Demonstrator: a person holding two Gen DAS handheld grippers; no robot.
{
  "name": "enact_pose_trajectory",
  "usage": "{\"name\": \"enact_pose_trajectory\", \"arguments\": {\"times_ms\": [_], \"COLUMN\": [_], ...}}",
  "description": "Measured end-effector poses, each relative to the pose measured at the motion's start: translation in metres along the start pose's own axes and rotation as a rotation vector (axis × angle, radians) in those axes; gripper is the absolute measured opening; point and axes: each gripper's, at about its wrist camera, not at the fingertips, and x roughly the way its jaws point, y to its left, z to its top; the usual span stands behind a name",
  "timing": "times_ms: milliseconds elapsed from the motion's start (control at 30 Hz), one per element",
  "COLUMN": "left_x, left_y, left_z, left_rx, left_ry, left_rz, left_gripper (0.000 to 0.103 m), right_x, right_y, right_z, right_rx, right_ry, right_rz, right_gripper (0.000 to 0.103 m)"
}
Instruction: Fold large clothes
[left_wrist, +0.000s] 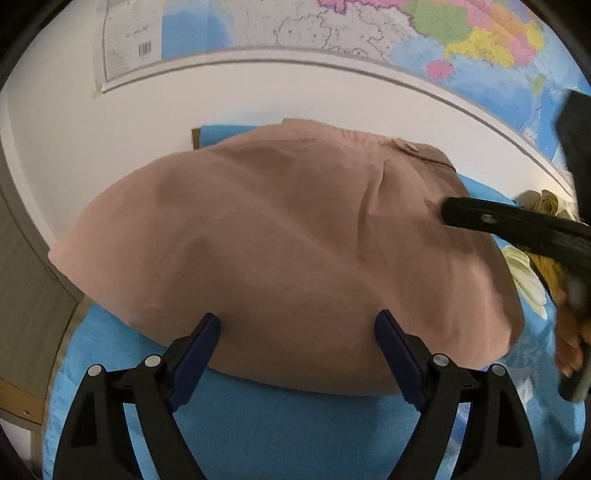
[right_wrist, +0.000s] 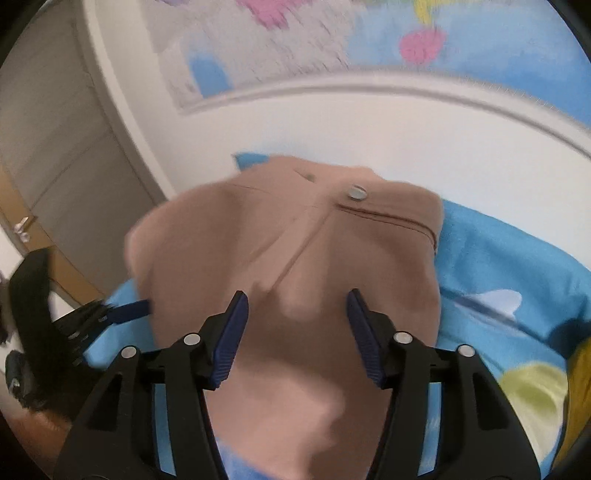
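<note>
A dusty-pink garment (left_wrist: 288, 240) lies folded into a compact pad on a blue cloth-covered surface (left_wrist: 280, 424); a button (left_wrist: 406, 147) sits near its far edge. My left gripper (left_wrist: 297, 328) is open, its blue-padded fingers over the garment's near edge, holding nothing. In the right wrist view the same garment (right_wrist: 295, 258) with its button (right_wrist: 356, 192) fills the middle. My right gripper (right_wrist: 297, 314) is open above it, empty. The right gripper's black finger (left_wrist: 498, 221) shows at the right of the left wrist view.
A white wall with a large coloured map (left_wrist: 369, 29) stands behind the surface. The blue cloth has a flower print (left_wrist: 524, 277) at the right. A wooden door (right_wrist: 55, 184) is at the left. The left gripper (right_wrist: 74, 321) appears at the left edge of the right wrist view.
</note>
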Motion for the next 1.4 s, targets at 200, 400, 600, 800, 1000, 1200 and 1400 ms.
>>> {"name": "enact_pose_trajectory", "arguments": {"times_ms": [200, 400, 600, 800, 1000, 1200, 1400], "left_x": [-0.002, -0.015, 0.021, 0.07, 0.058, 0.043, 0.04], "left_y": [0.014, 0.048, 0.07, 0.088, 0.087, 0.095, 0.098], "left_z": [0.007, 0.048, 0.098, 0.11, 0.104, 0.09, 0.083], "left_rx": [-0.019, -0.038, -0.056, -0.096, -0.064, -0.063, -0.076], "left_ry": [0.02, -0.059, -0.031, 0.057, 0.022, -0.011, -0.009], "left_rz": [-0.043, 0.004, 0.082, 0.141, 0.145, 0.094, 0.124], "left_gripper": [0.083, 0.082, 0.08, 0.074, 0.074, 0.074, 0.074], "right_x": [0.037, -0.003, 0.035, 0.078, 0.03, 0.017, 0.02], "right_y": [-0.034, -0.023, -0.035, -0.071, -0.051, -0.002, 0.01], "right_z": [0.005, 0.029, 0.053, 0.031, 0.027, 0.004, -0.009], "right_rx": [0.115, 0.056, 0.1, 0.238, 0.16, -0.071, -0.096], "right_ry": [0.081, -0.041, -0.004, 0.104, 0.015, 0.029, 0.052], "right_rz": [0.007, -0.002, -0.053, -0.033, 0.021, 0.003, -0.004], "right_gripper": [0.051, 0.051, 0.048, 0.042, 0.049, 0.054, 0.06]}}
